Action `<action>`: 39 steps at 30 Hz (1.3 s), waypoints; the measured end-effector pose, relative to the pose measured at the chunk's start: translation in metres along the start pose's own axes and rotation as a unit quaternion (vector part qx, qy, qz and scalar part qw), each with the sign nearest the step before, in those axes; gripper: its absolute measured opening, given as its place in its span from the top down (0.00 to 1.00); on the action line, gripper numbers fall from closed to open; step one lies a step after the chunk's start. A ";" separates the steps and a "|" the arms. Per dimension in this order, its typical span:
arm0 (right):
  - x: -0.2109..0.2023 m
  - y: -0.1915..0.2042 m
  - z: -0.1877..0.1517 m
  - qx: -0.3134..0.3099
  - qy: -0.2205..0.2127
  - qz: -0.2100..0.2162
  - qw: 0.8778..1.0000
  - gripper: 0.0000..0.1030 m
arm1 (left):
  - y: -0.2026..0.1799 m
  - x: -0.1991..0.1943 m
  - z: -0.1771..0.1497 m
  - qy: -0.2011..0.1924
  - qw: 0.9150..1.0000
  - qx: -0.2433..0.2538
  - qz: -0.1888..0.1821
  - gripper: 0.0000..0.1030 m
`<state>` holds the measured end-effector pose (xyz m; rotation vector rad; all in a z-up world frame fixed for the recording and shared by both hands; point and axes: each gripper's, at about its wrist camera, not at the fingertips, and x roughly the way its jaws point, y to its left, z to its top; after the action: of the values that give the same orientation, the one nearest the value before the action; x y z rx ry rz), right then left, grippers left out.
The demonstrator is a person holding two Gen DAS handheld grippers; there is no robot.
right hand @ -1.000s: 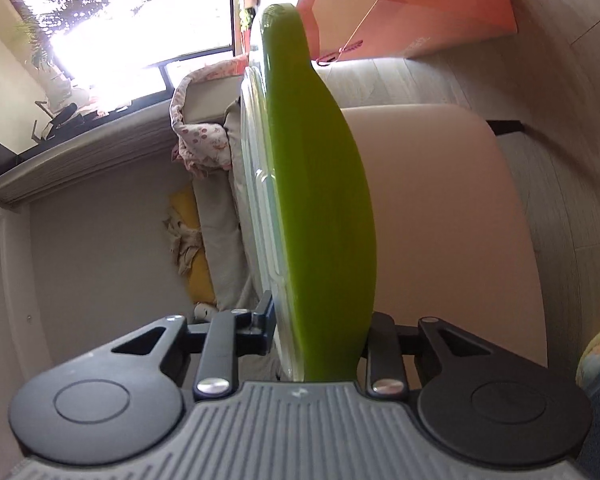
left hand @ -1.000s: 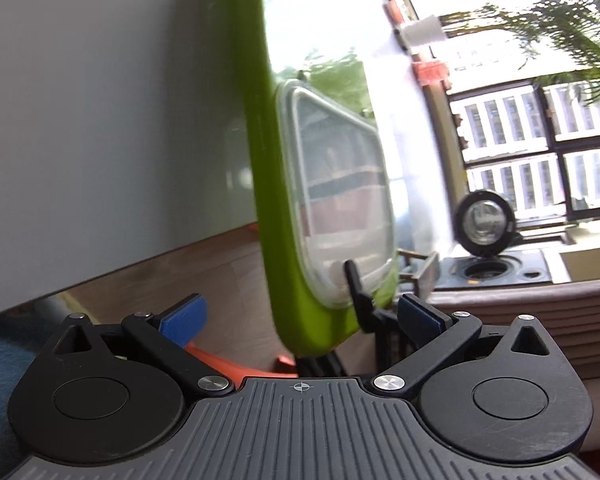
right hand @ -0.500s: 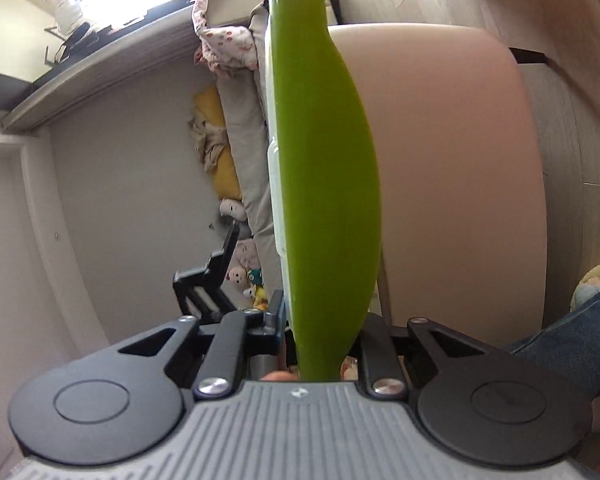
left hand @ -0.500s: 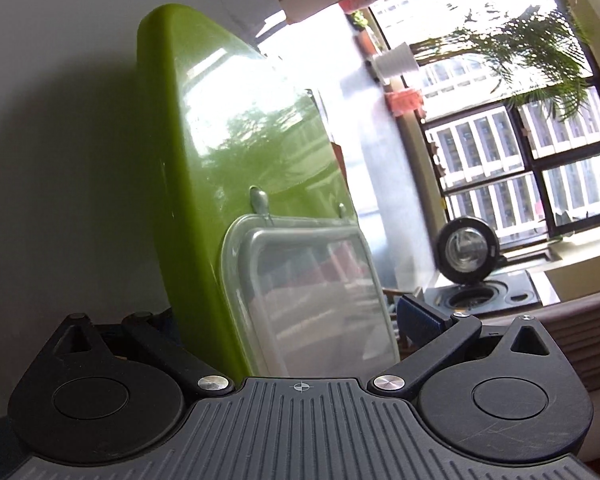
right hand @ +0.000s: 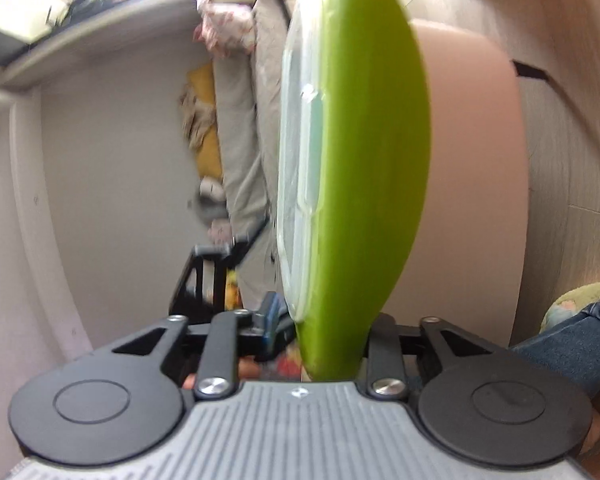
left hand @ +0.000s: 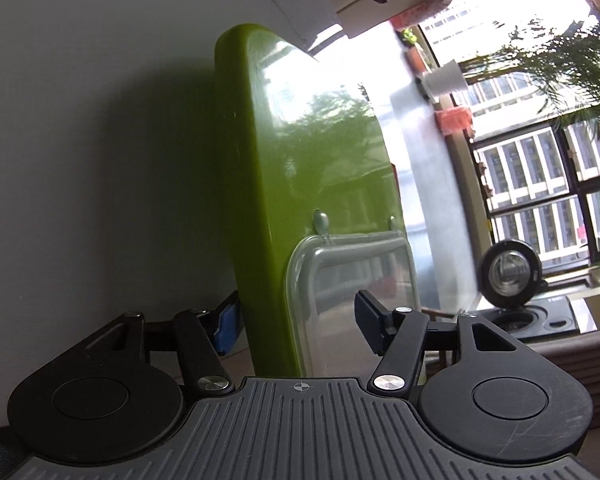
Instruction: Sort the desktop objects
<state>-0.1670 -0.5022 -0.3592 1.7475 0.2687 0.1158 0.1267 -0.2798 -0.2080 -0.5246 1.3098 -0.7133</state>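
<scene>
In the left wrist view the left tool (left hand: 296, 326) straddles the near end of a green board (left hand: 300, 168) that stands on edge. Its blue-padded left finger lies against the board's back, and its black right finger stands just off the clear plastic pocket (left hand: 352, 300) fixed to the board's face. The jaws have just been closing, with the board between them, but the right pad does not yet press, so the tool is partly open around it. The board leans close to a white surface (left hand: 80, 140) on the left. Farther right sit a round black fan (left hand: 508, 276), a white pot (left hand: 446, 80) and a palm plant (left hand: 572, 64) before a bright window.

In the right wrist view the right tool (right hand: 324, 330) has the same board (right hand: 364, 160) edge-on between its fingers. Its jaws have just been opening; whether the pads still touch I cannot tell. The left tool shows dark behind the board at left. A leg in jeans (right hand: 572, 344) shows at right. Beyond lie a beige chair back (right hand: 472, 160) and grey cloth (right hand: 256, 120).
</scene>
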 end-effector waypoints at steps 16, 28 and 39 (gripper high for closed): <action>0.003 -0.033 0.015 0.035 -0.197 0.014 0.980 0.70 | -0.009 -0.011 -0.004 -0.001 0.999 0.011 -0.046 0.10; 0.003 -0.002 0.030 0.070 -0.034 0.116 0.990 0.82 | 0.012 0.005 0.014 0.030 0.990 -0.071 -0.122 0.06; -0.027 0.032 0.017 0.002 0.081 0.121 0.989 0.82 | 0.007 0.039 0.015 0.074 0.977 -0.111 -0.169 0.06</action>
<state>-0.1859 -0.5308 -0.3295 1.7710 0.1743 0.4348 0.1461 -0.3035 -0.2366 -0.9036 1.4658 -0.9046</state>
